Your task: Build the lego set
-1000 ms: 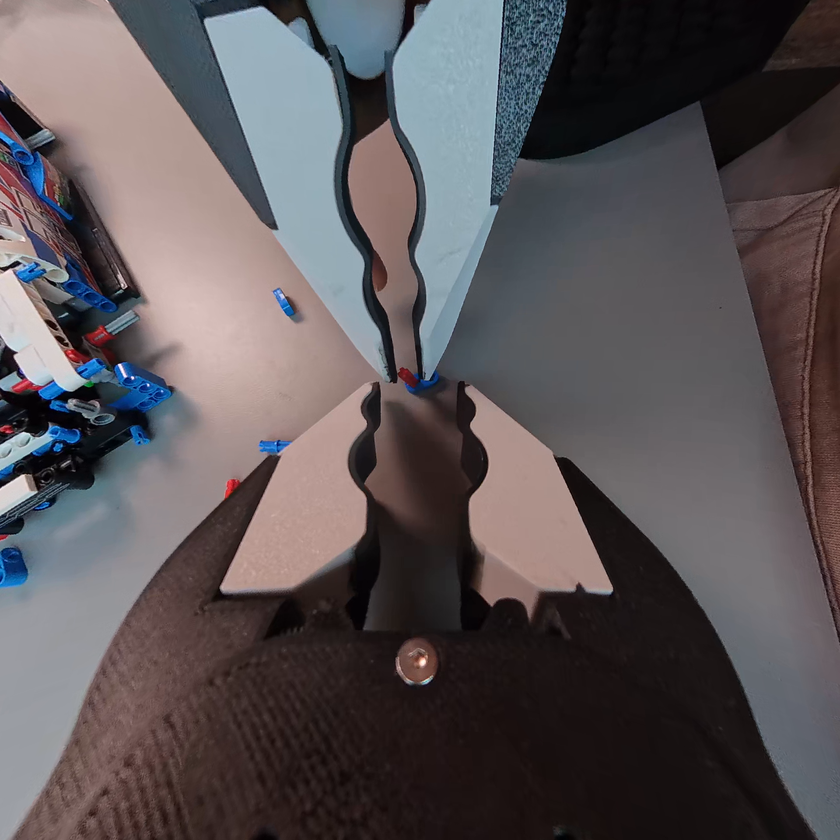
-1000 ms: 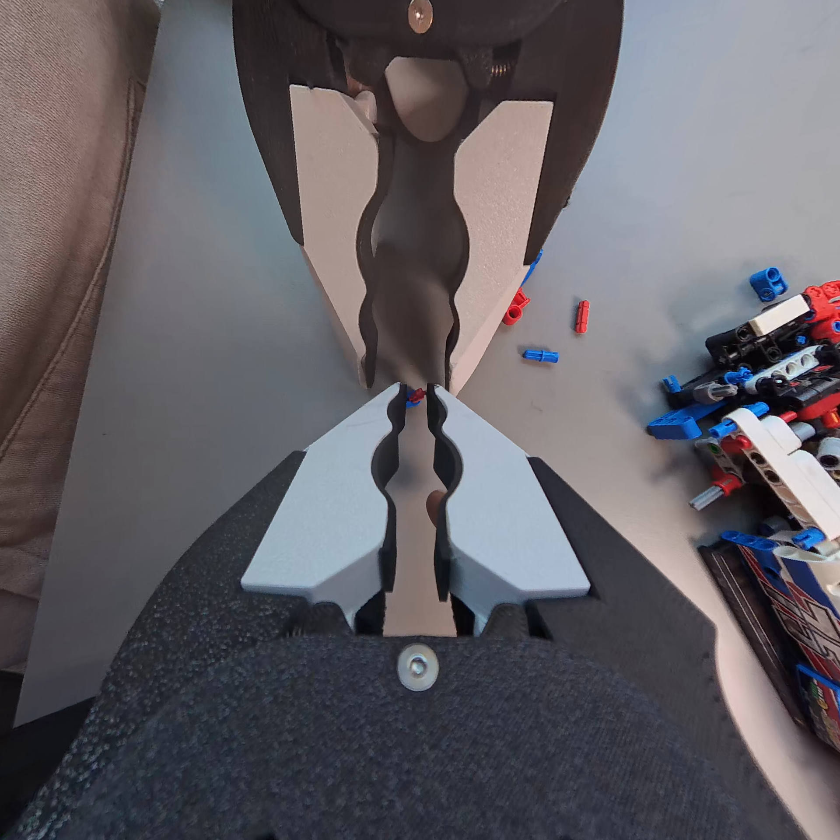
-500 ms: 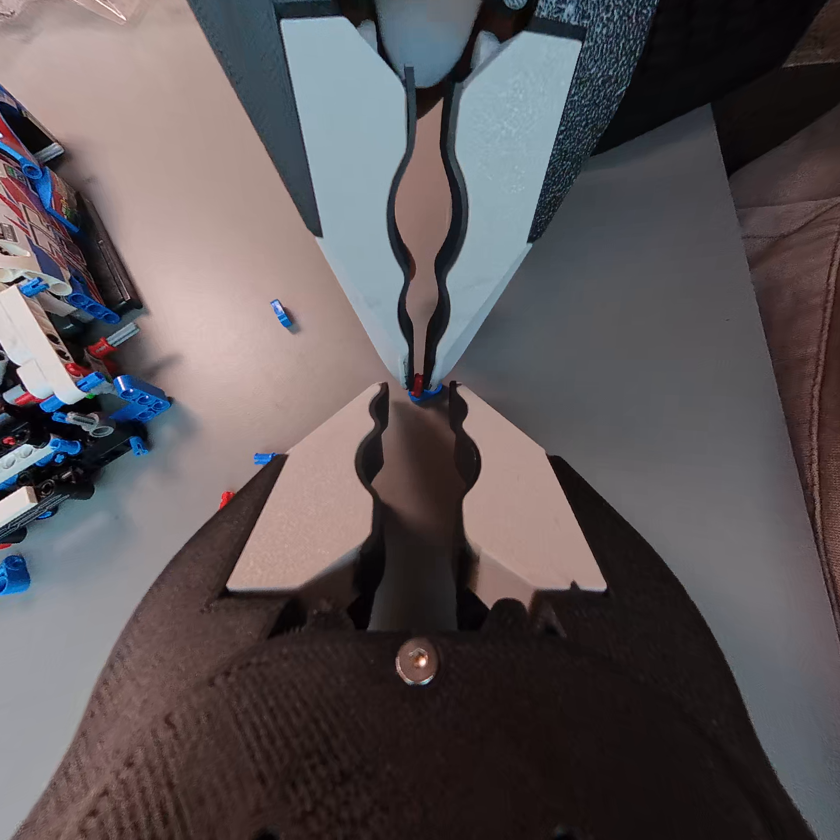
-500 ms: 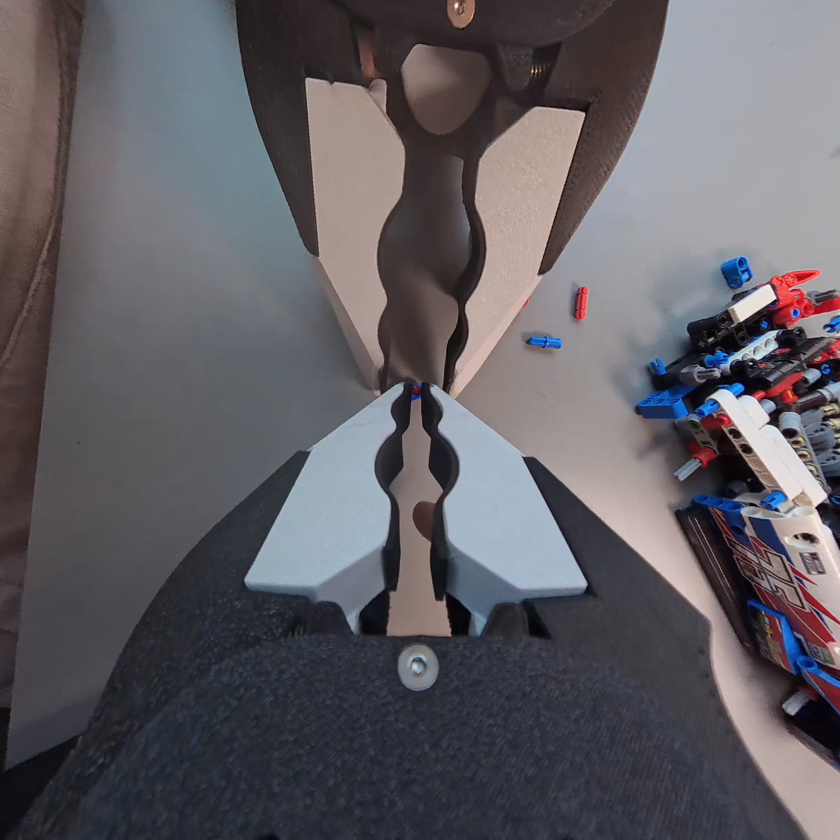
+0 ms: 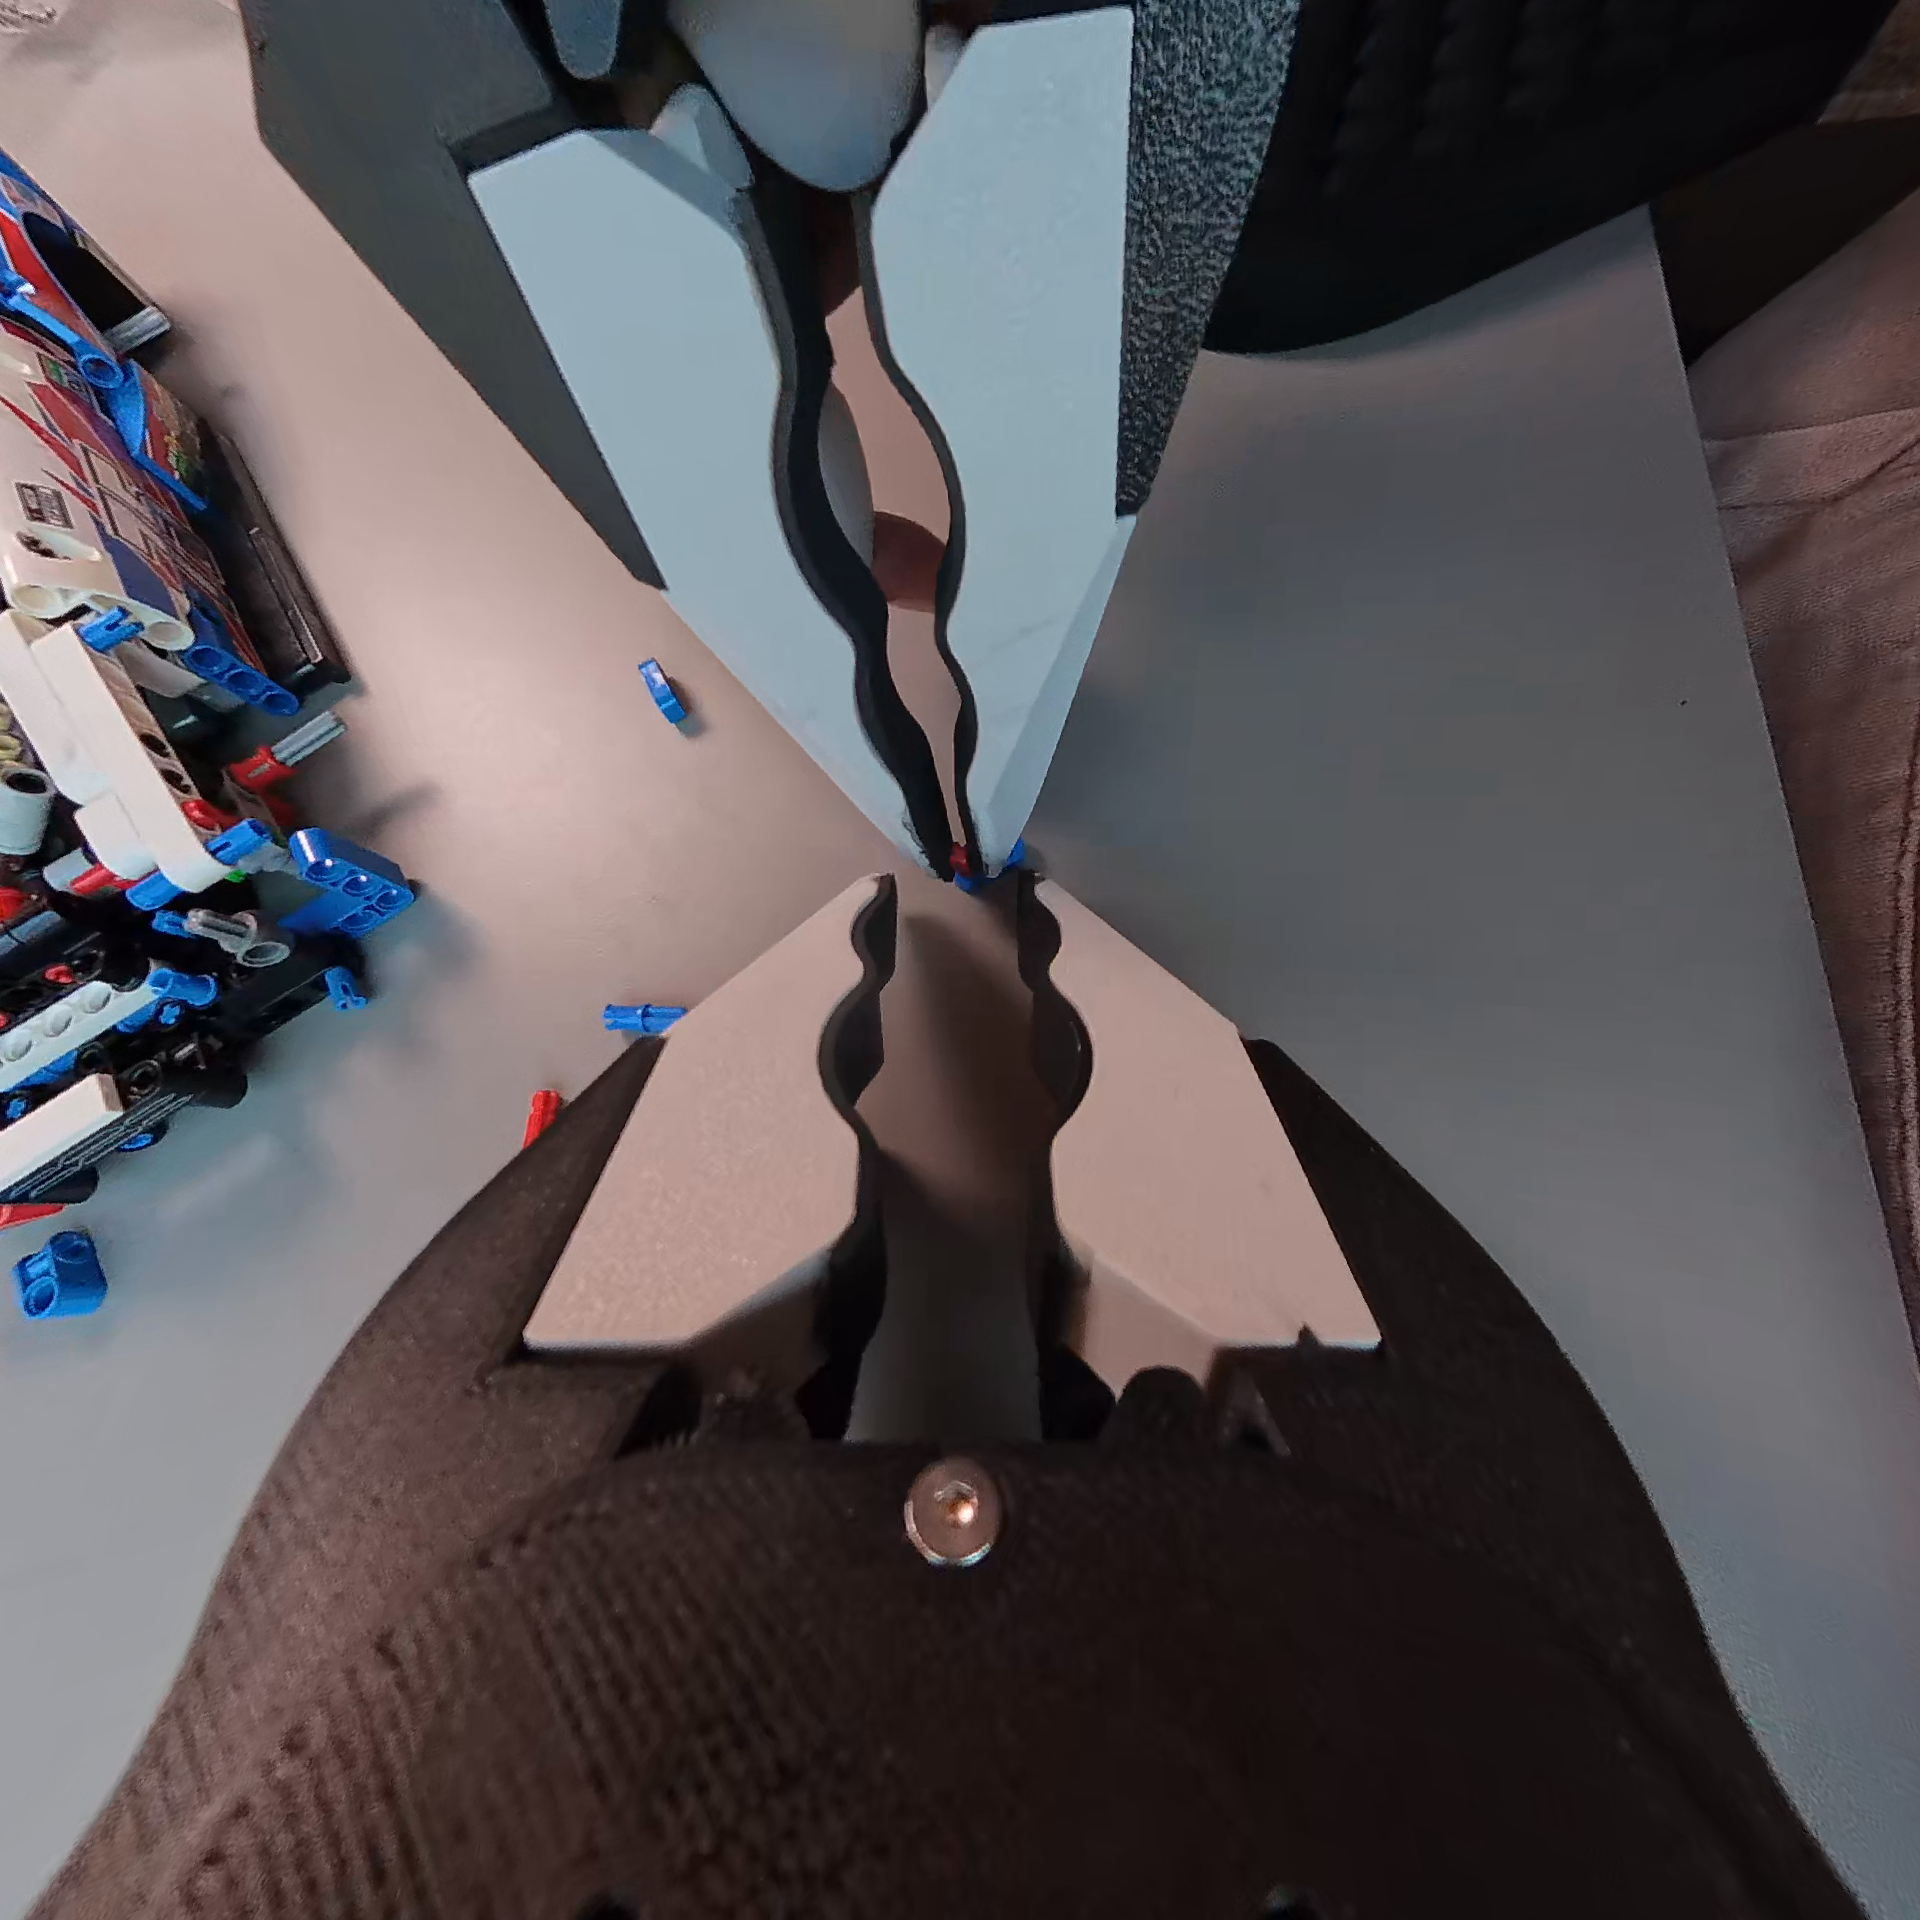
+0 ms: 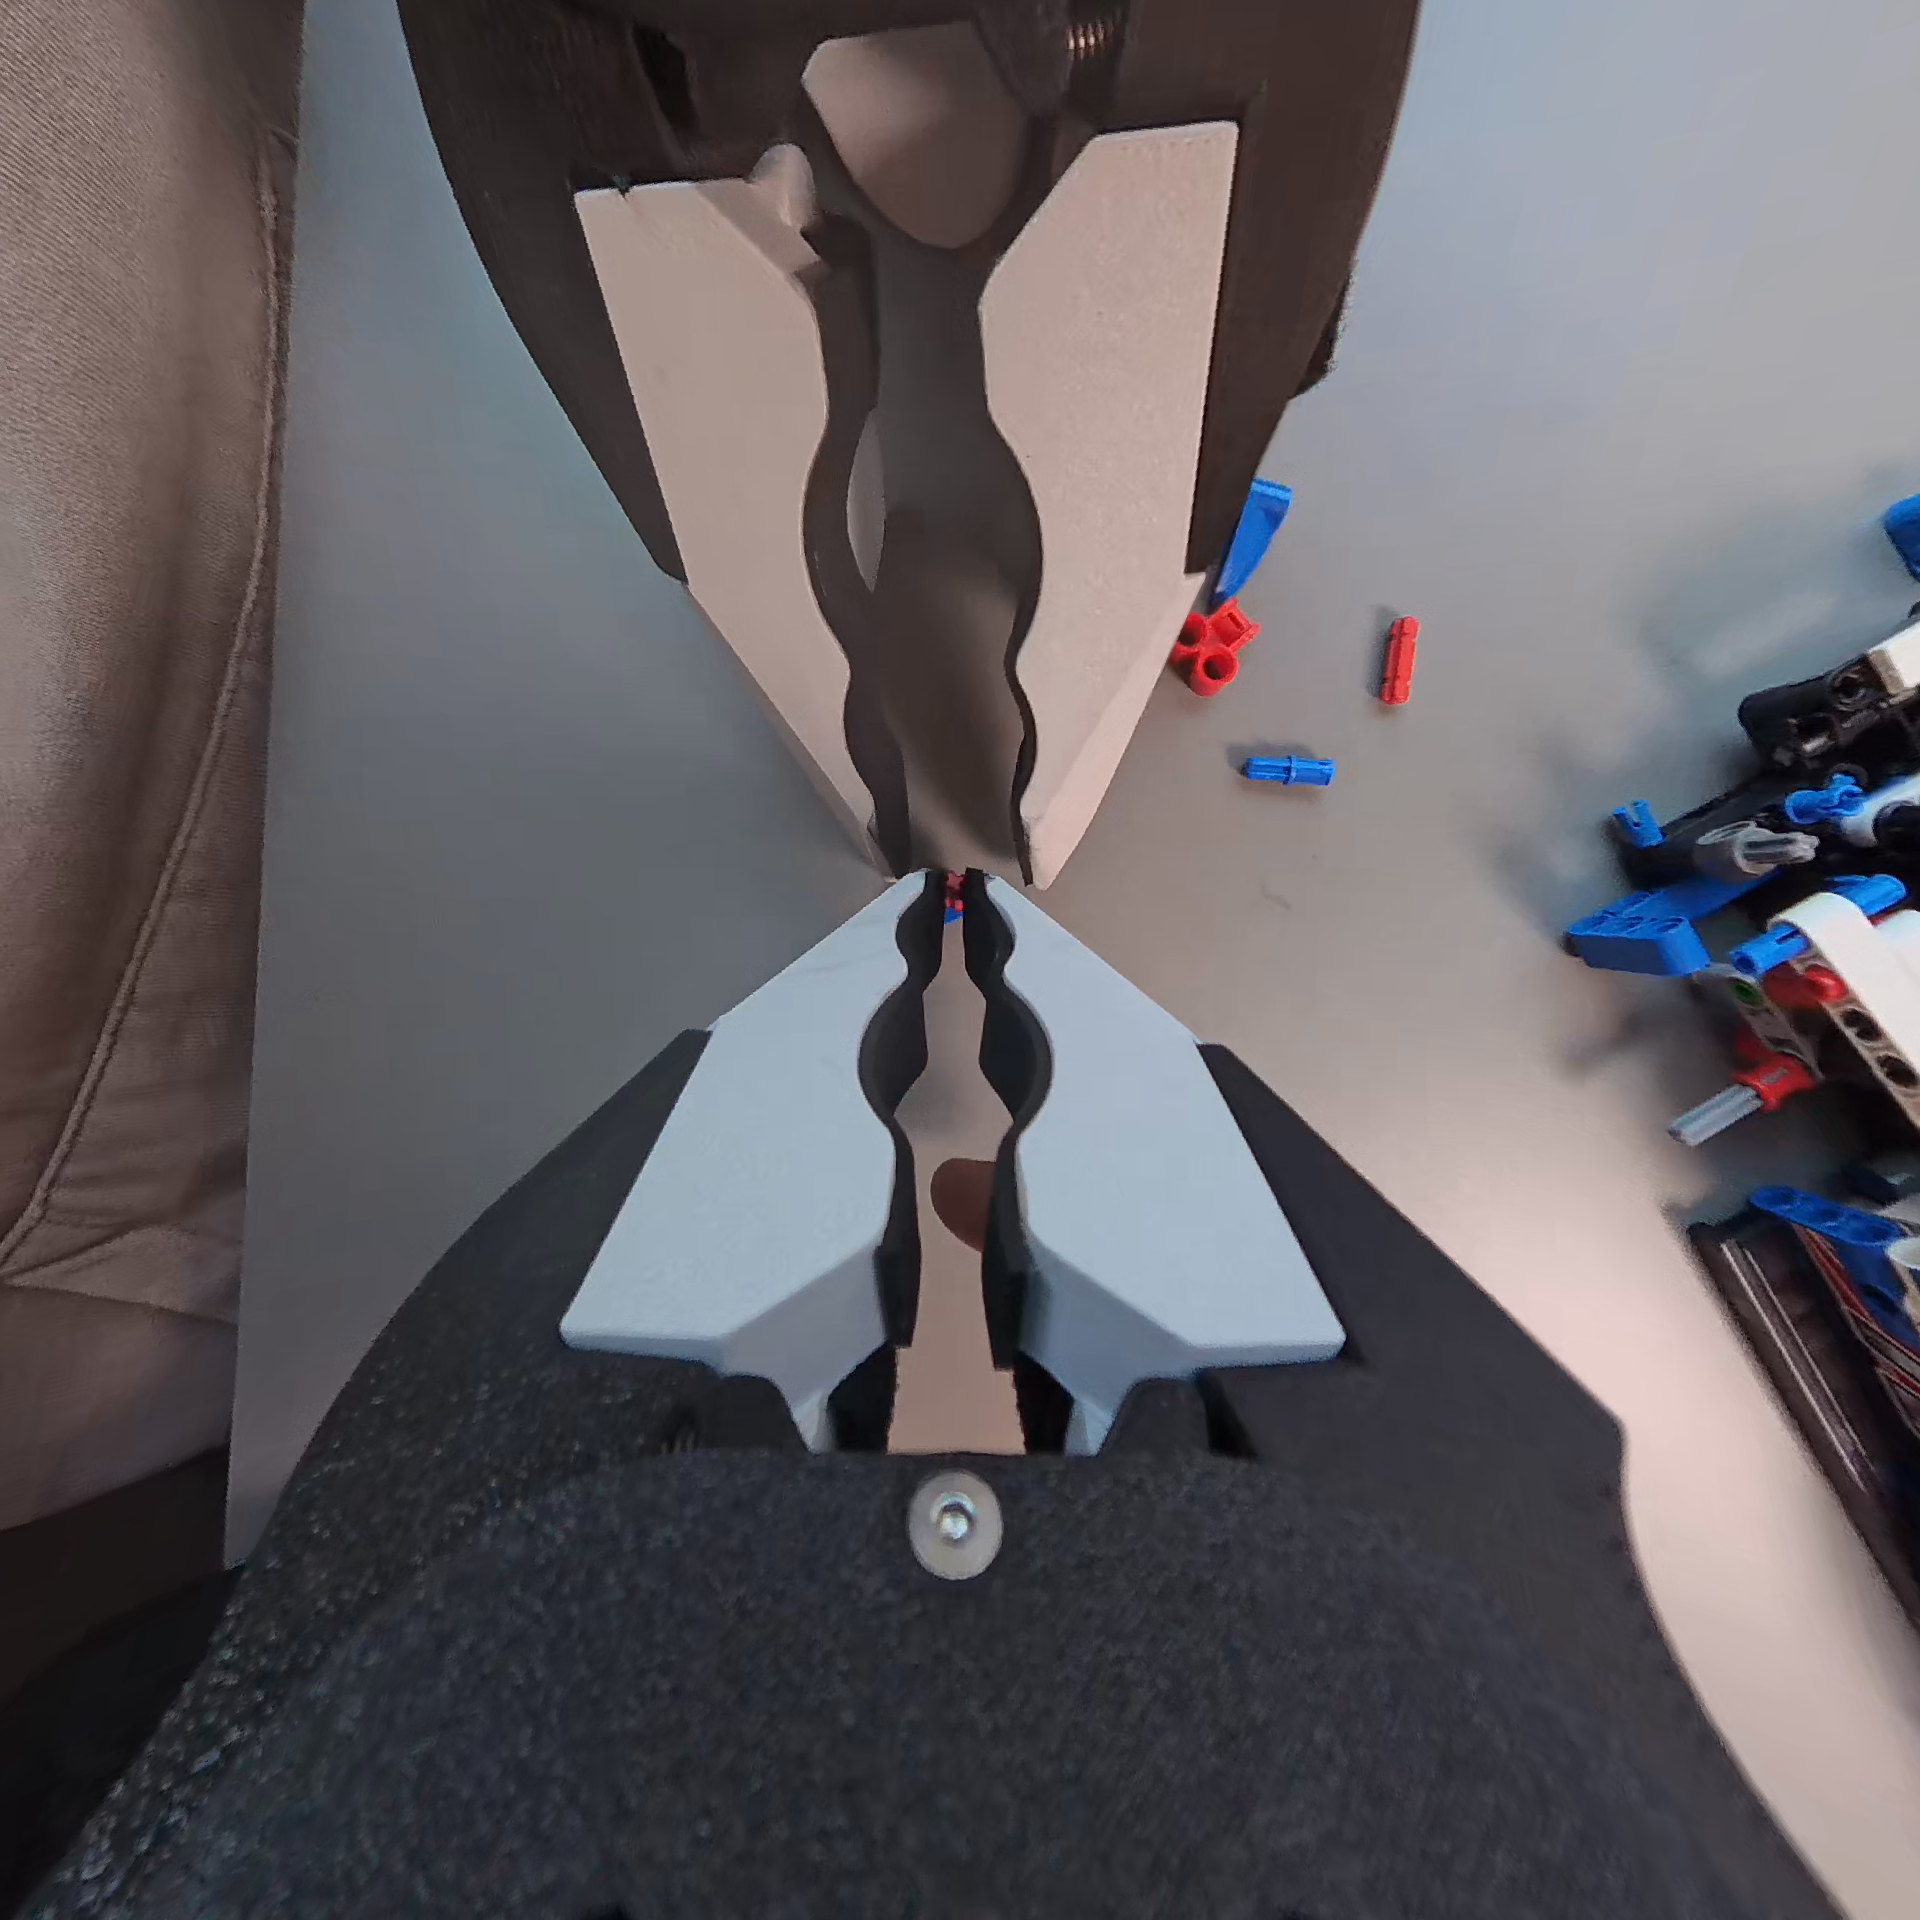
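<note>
— Containers first: is anything boxed or in a tray?

— No bin or tray shows. Loose parts lie straight on the grey table [image 5: 1403,727]. A heap of lego pieces [image 6: 1808,935], blue, white, black and red, sits at the right edge of the right wrist view, and the same heap shows at the left edge of the left wrist view. A dark flat slab [image 6: 1797,1351] lies under part of the heap; what it is cannot be told.

— And the strays?

— Between heap and grippers lie a blue pin [image 6: 1288,769], a red pin [image 6: 1398,659], a red connector [image 6: 1211,652] and, just beside it, a blue wedge-shaped piece [image 6: 1252,540] partly hidden behind the left gripper's finger.

— How do the two tools stand?

— Tip to tip over the table, pointing at each other. The right gripper [image 6: 954,883] has its pale blue fingers [image 6: 1122,1164] drawn nearly together, pinching a tiny red and blue piece [image 5: 971,864] at the very tips. The left gripper [image 5: 956,888] has its tan fingers [image 5: 707,1174] spread, with a clear gap between the tips, which stand right at that piece without closing on it.

— The task's thing, then?

— Held by the right gripper in the middle of both views, well apart from the heap.
</note>
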`<state>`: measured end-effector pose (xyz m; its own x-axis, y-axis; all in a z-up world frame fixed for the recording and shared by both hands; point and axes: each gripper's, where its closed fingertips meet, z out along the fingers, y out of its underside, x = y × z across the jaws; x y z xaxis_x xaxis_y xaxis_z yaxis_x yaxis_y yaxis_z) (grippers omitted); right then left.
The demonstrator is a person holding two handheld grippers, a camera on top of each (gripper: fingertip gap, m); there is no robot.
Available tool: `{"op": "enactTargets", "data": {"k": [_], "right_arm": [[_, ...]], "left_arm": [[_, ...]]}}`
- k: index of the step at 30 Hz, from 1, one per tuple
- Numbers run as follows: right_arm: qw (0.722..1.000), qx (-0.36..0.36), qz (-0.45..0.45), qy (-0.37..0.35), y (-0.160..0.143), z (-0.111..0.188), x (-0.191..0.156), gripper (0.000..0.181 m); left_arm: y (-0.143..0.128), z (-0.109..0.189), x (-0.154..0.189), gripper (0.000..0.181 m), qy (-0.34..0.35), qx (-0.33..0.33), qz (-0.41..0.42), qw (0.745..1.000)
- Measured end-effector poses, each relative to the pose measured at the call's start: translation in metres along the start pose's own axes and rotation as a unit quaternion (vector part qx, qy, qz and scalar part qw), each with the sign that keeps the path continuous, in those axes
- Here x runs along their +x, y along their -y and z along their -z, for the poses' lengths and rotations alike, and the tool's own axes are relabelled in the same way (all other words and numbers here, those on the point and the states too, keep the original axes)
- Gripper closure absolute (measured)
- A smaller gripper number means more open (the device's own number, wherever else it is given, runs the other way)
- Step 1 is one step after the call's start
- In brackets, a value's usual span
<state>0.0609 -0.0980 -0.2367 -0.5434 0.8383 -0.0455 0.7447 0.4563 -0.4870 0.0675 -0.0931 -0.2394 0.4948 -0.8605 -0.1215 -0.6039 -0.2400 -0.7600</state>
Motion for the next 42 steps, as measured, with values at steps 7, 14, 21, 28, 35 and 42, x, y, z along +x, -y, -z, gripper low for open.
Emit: {"op": "enactTargets", "data": {"k": [7, 14, 21, 28, 35, 42], "right_arm": [[0.999, 0.031, -0.014, 0.021, -0.001, 0.000, 0.000, 0.180], [0.999, 0.030, 0.003, 0.020, -0.001, 0.000, 0.000, 0.180], [0.999, 0.030, 0.012, 0.019, -0.002, 0.000, -0.001, 0.180], [0.999, 0.049, 0.002, 0.012, -0.005, 0.001, -0.002, 0.180], [0.995, 0.099, -0.019, -0.010, -0.004, 0.003, -0.002, 0.180], [0.993, 0.115, -0.010, -0.021, -0.005, 0.010, -0.007, 0.168]], "left_arm": [[0.000, 0.000, 0.001, 0.162, -0.001, 0.000, -0.002, 1.000], [-0.001, -0.001, -0.002, 0.181, 0.017, -0.005, -0.026, 1.000], [0.001, -0.002, -0.003, 0.181, 0.016, -0.001, -0.022, 1.000], [0.003, -0.005, -0.002, 0.181, 0.012, -0.006, -0.012, 1.000], [0.003, -0.004, -0.003, 0.181, 0.002, -0.002, 0.002, 1.000], [0.003, -0.001, 0.001, 0.168, -0.021, 0.006, 0.005, 1.000]]}}
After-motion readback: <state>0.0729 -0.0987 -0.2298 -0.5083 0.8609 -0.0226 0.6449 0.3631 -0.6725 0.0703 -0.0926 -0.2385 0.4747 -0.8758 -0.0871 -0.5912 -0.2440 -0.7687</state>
